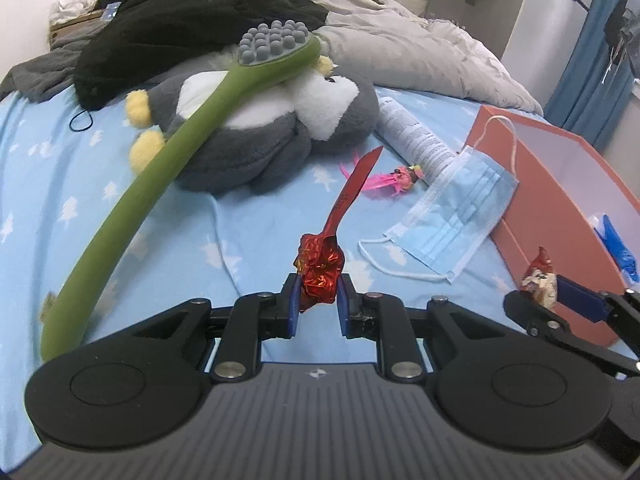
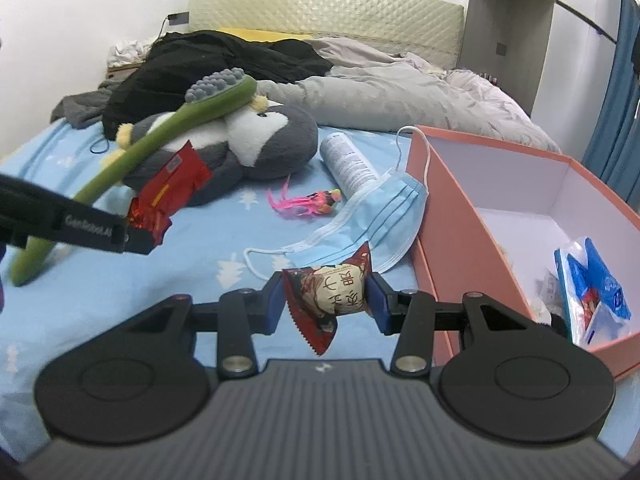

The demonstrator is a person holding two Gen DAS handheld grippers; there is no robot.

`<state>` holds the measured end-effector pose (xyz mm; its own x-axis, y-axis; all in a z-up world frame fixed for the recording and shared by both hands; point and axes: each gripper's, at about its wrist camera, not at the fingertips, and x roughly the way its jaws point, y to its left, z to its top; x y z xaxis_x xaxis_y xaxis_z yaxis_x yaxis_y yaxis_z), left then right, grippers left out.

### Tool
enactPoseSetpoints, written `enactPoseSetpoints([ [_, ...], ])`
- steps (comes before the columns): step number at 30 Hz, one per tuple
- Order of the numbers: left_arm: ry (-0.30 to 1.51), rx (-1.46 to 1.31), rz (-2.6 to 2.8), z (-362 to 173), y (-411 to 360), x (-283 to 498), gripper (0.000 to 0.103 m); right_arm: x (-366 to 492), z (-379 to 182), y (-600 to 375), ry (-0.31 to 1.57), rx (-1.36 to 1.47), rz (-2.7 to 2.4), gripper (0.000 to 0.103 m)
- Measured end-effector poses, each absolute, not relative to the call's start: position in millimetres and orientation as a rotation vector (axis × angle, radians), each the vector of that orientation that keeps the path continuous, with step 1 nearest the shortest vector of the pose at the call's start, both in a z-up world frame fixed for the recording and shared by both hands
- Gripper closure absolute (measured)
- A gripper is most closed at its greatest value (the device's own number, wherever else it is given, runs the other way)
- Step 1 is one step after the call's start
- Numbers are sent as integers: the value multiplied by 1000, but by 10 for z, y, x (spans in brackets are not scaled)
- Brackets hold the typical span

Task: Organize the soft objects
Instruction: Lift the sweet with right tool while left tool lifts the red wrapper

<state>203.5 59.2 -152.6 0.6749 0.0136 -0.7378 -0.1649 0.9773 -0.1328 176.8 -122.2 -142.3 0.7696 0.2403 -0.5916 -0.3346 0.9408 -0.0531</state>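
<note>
My left gripper point(image 1: 318, 304) is shut on a crumpled red foil wrapper point(image 1: 320, 270), held above the blue bedsheet; it also shows in the right wrist view point(image 2: 166, 196). My right gripper point(image 2: 325, 300) is shut on a red and cream snack packet point(image 2: 334, 292), just left of the pink box point(image 2: 448, 208); it also shows in the left wrist view point(image 1: 542, 278). A grey penguin plush point(image 1: 256, 128) lies on the bed with a green massage brush point(image 1: 188, 132) leaning across it. A blue face mask point(image 1: 452, 216) rests against the box.
A white spray can point(image 1: 412, 134) and a pink feathered toy point(image 1: 394, 178) lie between plush and mask. The box holds blue and white packets point(image 2: 588, 288). Black clothes point(image 1: 192, 28) and a grey duvet point(image 1: 416, 52) fill the bed's far end.
</note>
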Motion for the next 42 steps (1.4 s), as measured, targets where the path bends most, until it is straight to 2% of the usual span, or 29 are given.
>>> enactPoseSetpoints([
  [11,836,-237,80,-1491,397,1554,80,1510,-1410,-1315,770,-62,390,56],
  [21,849,-250,44,-1450,286,1237,80,1307,-1270,-1391,780,-21,416,56],
  [32,836,-263,-19,-1163,112,1302,80,1353,-908,-1667,736,92,405,56],
  [37,794,-242,-76,-885,-79,1482,85,1464,-631,-1842,675,116,399,56],
  [39,770,-221,-94,-771,-170,1574,91,1520,-516,-1917,647,120,399,56],
  [42,756,-196,-118,-683,-301,1720,93,1608,-420,-2015,627,115,382,56],
])
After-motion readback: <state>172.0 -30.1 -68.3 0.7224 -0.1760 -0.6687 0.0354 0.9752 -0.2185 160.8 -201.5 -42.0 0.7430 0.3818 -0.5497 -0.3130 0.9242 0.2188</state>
